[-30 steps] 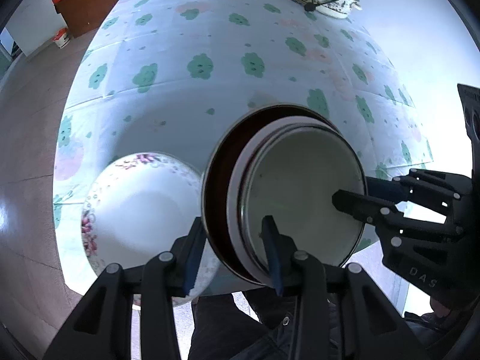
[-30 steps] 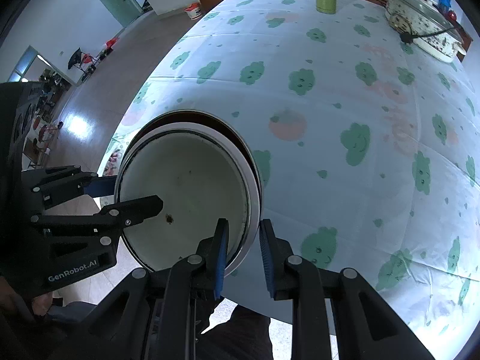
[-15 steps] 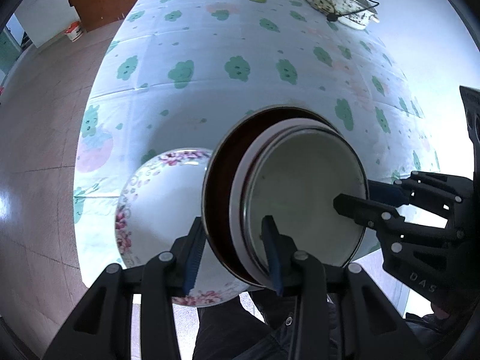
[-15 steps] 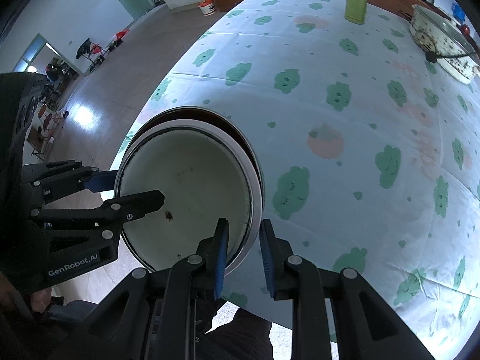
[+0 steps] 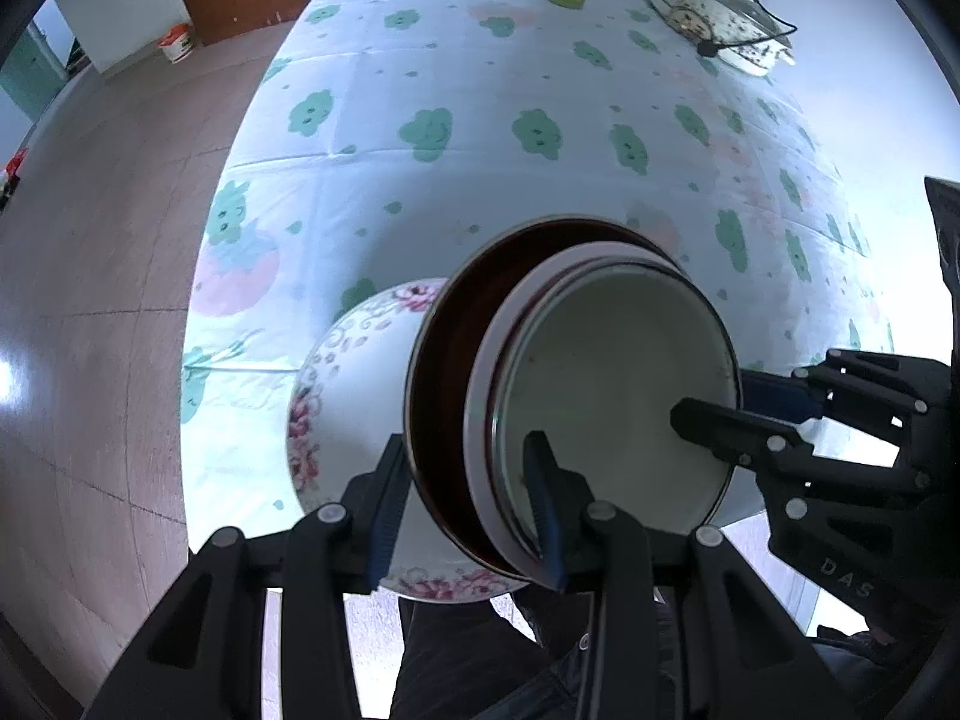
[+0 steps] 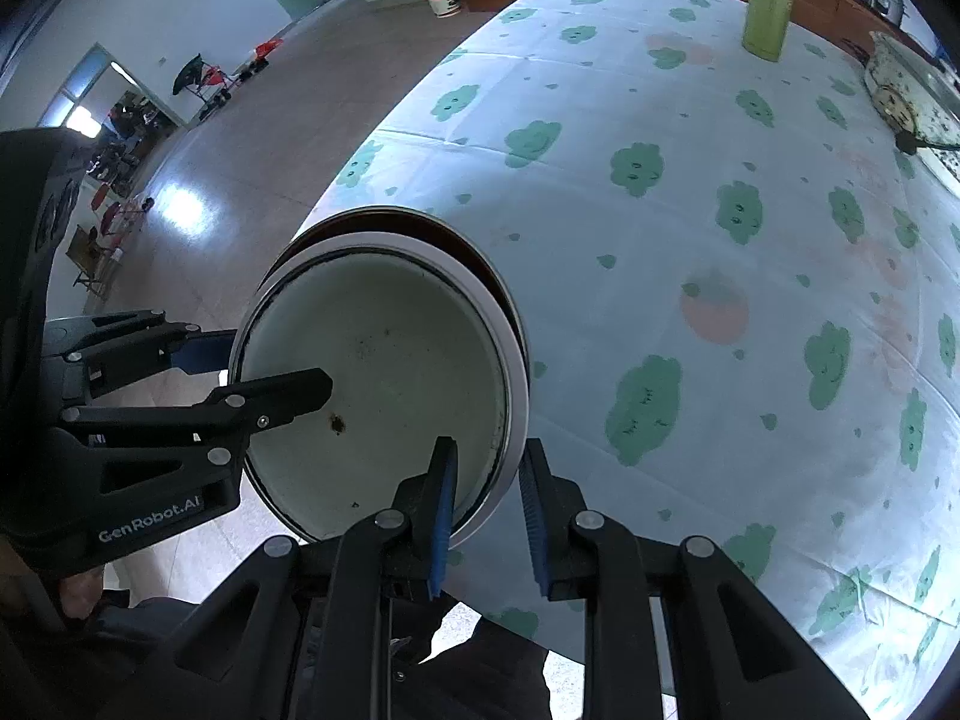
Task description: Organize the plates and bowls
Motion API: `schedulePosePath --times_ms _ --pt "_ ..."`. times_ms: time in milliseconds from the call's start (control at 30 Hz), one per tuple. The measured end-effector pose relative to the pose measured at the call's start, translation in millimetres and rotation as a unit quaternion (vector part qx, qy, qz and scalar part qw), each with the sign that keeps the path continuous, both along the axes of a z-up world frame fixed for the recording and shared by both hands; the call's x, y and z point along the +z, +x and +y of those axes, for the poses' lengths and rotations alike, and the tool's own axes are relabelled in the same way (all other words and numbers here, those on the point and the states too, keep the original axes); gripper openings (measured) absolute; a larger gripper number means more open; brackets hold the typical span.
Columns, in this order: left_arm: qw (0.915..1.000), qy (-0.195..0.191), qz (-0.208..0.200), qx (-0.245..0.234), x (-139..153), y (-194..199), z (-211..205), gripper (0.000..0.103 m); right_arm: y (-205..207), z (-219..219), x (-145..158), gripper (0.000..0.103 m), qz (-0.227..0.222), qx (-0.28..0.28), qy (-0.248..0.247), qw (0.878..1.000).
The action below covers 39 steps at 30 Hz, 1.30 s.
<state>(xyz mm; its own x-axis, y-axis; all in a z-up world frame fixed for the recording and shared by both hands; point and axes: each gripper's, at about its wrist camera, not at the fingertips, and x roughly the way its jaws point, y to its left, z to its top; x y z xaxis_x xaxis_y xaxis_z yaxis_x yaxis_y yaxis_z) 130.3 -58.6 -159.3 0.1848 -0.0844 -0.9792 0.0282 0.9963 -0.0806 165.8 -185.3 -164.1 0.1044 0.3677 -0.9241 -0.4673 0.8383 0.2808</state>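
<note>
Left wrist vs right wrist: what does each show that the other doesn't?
Left wrist only: the floral plate on the tablecloth, beside and under the held stack.
Right wrist only: a doorway with chairs across the floor.
Both: left gripper and right gripper clamping the nested bowls, the green cup, the lidded cooker.

Stack: my nested bowls sit tilted, a dark brown one outermost, white ones inside (held off the worktop at opposite rims).
Plate: white with a pink floral rim, lying flat near the worktop's edge, partly under my stack.
</note>
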Motion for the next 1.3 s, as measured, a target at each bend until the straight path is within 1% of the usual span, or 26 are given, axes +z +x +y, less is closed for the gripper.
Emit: schedulePosePath --times_ms 233,400,633,1100,1300 --pt "0.9998 0.005 0.010 0.017 -7.4 -7.5 16.3 0.036 -1.1 17.2 -5.0 0.023 0.008 0.019 0.001 1.000" --pt "0.9993 0.000 0.020 0.032 -15.7 -13.7 28.1 0.036 -3.4 29.0 -9.6 0.023 0.015 0.035 -0.004 0.999" --pt "0.9989 -0.006 0.027 0.038 -20.8 -15.3 35.8 0.036 -1.2 39.8 -19.4 0.023 0.030 0.045 -0.012 0.998" --pt "0.9979 -0.022 0.046 0.039 -35.7 -9.4 45.1 0.036 6.2 47.9 -28.8 0.023 0.048 0.041 -0.019 0.998" --pt "0.9977 -0.024 0.051 0.038 -40.1 -6.2 47.5 0.036 7.8 48.2 -28.2 0.023 0.051 0.036 -0.018 0.998"
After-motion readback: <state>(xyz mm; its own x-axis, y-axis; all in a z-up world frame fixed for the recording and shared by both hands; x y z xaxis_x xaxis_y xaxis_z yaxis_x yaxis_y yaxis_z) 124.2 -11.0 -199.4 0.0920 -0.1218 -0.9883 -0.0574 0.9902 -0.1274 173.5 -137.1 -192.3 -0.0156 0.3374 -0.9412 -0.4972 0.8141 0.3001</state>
